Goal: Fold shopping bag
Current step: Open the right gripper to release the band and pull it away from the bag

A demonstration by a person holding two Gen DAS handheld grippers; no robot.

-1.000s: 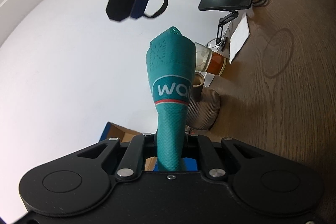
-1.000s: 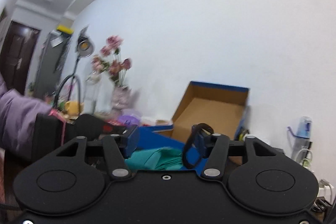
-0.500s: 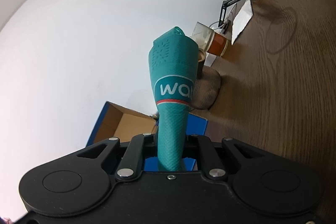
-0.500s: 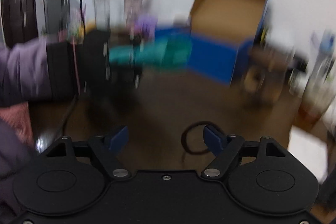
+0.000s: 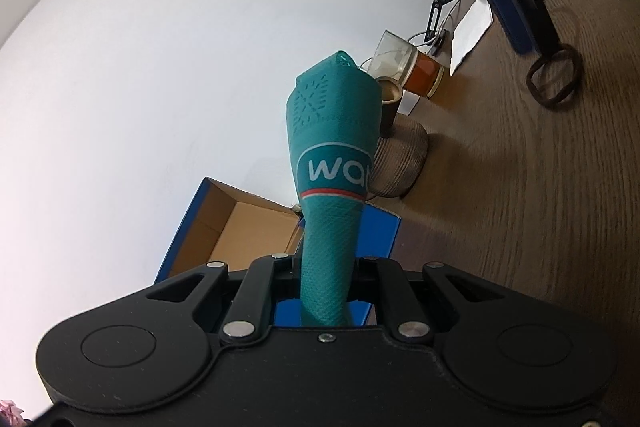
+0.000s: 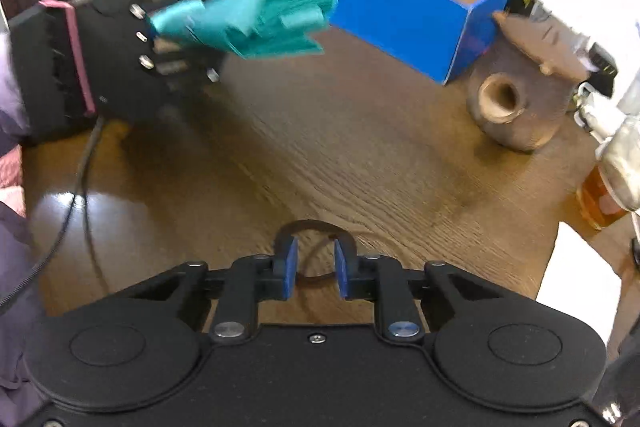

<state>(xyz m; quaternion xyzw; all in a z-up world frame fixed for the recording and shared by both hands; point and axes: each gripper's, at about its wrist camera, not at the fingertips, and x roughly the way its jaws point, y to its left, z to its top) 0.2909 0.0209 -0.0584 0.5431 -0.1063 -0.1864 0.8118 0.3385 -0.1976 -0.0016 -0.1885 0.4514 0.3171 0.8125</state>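
Shopping bag (image 5: 332, 163), rolled, sits clamped in left gripper (image 5: 325, 291); at two o'clock, right gripper (image 6: 315, 269), fingers parted, straddles hair tie (image 6: 316, 227).

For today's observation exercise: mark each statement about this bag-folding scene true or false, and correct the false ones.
1. The left hand-held gripper is clamped on the rolled teal bag. True.
2. The bag lies flat on the table. False: it is held up off the table.
3. A dark elastic loop is stretched over the fingers of the right hand-held gripper. True.
4. The blue cardboard box is closed. False: it is open, showing its brown inside.
5. The glass holds an amber liquid. True.
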